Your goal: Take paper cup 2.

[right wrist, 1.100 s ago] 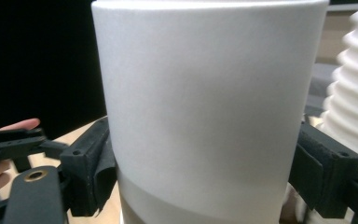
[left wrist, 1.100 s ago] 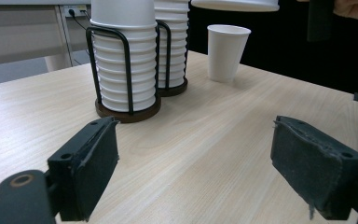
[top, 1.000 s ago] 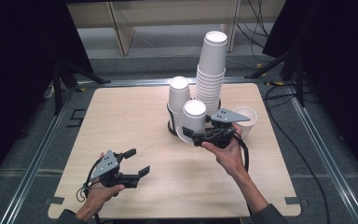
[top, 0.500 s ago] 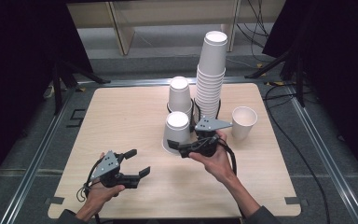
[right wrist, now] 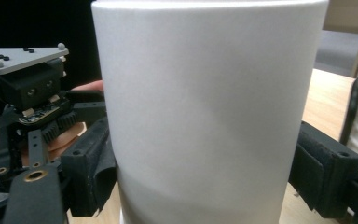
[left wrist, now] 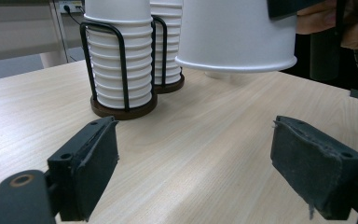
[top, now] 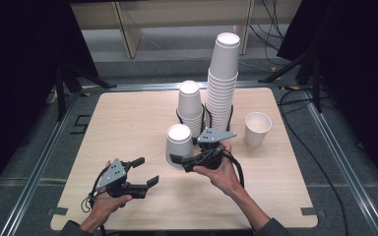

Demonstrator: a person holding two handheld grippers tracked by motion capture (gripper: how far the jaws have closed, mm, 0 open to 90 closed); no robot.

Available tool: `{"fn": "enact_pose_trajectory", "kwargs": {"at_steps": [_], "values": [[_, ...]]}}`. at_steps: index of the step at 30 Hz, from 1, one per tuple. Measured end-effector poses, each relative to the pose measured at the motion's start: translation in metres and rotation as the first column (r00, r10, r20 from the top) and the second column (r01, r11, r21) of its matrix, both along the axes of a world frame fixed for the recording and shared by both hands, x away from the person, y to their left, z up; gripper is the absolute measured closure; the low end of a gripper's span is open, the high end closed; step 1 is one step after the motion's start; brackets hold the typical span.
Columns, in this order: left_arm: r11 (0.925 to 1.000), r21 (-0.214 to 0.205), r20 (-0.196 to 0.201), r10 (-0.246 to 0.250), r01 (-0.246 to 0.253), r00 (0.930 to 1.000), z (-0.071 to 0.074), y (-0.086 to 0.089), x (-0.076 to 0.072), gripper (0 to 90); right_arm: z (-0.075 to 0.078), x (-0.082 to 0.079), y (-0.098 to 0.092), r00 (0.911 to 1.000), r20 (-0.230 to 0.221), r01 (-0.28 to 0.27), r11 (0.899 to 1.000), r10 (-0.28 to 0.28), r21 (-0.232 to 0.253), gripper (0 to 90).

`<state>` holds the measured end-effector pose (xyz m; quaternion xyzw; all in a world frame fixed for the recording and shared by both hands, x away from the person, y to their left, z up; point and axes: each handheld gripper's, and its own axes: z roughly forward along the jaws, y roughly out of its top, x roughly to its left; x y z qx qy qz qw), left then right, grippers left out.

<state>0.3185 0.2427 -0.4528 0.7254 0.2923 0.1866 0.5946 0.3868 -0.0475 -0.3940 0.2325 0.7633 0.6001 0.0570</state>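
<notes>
High view: the right hand-held gripper (top: 182, 161) clamps an upturned cup (top: 179, 142) just in front of the rack (top: 205, 112). The left hand-held gripper (top: 145, 171) lies open and empty, nearer the person. Left gripper view: the cup hovers just off the tabletop (left wrist: 205, 135). Right gripper view: the pads (right wrist: 91, 172) squeeze its wall. The next move is likely to lower it squarely. There is free room in front of the rack, well clear of the edges.

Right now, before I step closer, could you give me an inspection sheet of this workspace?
Surface: wooden table, bare front.
Job's things: upside-down cup, held off the wood; short stack and tall stack in wire holders.
Clutter: one upright cup.
Grippers: right gripper shut on the upside-down cup; left gripper open, nothing between its jaws.
Cables: floor cable right of the table.
Surroundings: dark curtains.
</notes>
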Motion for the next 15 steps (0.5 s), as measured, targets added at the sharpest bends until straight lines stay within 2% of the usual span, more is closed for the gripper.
{"fn": "enact_pose_trajectory", "kwargs": {"at_steps": [1,2,3,4,5,7,8,10,11,12,13,14,15], "values": [[1.0000,0.003,-0.005,0.003,-0.003,1.0000,0.0002,0.0000,-0.0004,14.5,-0.0008,-0.0001,0.0012,0.9999,-0.006,-0.010,1.000,0.010,0.009,18.8],[1.0000,0.003,-0.006,0.002,-0.002,1.0000,0.0002,0.0000,-0.0004,14.5,-0.0010,-0.0003,0.0018,1.0000,0.007,-0.004,1.000,0.004,-0.001,18.8],[1.0000,0.005,-0.004,0.001,-0.001,1.0000,0.0003,0.0002,-0.0004,14.5,-0.0015,-0.0012,0.0035,0.9999,-0.005,-0.012,1.000,0.012,0.004,18.8],[1.0000,0.008,-0.005,0.003,-0.003,1.0000,0.0005,0.0003,-0.0005,14.5,-0.0016,-0.0009,0.0040,0.9999,0.015,-0.006,1.000,0.007,-0.004,18.8],[1.0000,0.005,-0.004,0.002,-0.002,1.0000,0.0005,0.0003,-0.0005,14.5,-0.0017,-0.0020,0.0056,0.9998,-0.004,-0.019,1.000,0.019,0.005,18.8],[1.0000,0.001,-0.005,0.004,-0.004,1.0000,0.0005,0.0005,-0.0006,14.5,-0.0018,-0.0023,0.0072,0.9998,0.015,-0.012,1.000,0.012,-0.008,18.8],[1.0000,0.000,-0.005,0.005,-0.005,1.0000,0.0005,0.0006,-0.0006,14.5,-0.0021,-0.0031,0.0081,0.9999,0.001,-0.016,1.000,0.016,-0.002,18.8],[1.0000,0.002,-0.004,0.005,-0.005,1.0000,0.0003,0.0010,-0.0005,14.5,-0.0018,-0.0031,0.0078,0.9999,0.009,-0.012,1.000,0.012,-0.020,18.8],[1.0000,0.002,-0.005,0.006,-0.005,1.0000,0.0001,0.0011,-0.0007,14.5,-0.0020,-0.0040,0.0085,0.9998,-0.011,-0.019,1.000,0.019,-0.014,18.8],[1.0000,0.002,-0.005,0.006,-0.006,1.0000,0.0003,0.0010,-0.0010,14.5,-0.0031,-0.0028,0.0094,0.9997,0.014,-0.018,1.000,0.018,-0.005,18.8],[1.0000,-0.009,0.000,0.001,-0.001,1.0000,0.0002,0.0003,-0.0007,14.5,-0.0030,-0.0032,0.0093,0.9998,0.007,-0.018,1.000,0.018,-0.007,18.8],[0.9998,-0.021,0.008,-0.007,0.007,0.9999,-0.0004,-0.0005,0.0001,14.5,-0.0037,-0.0043,0.0110,0.9993,-0.021,-0.032,0.999,0.033,0.011,18.8],[1.0000,-0.001,-0.002,0.001,-0.001,1.0000,0.0005,0.0000,-0.0009,14.5,-0.0032,-0.0048,0.0111,0.9994,-0.022,-0.028,1.000,0.028,0.003,18.8]]}}
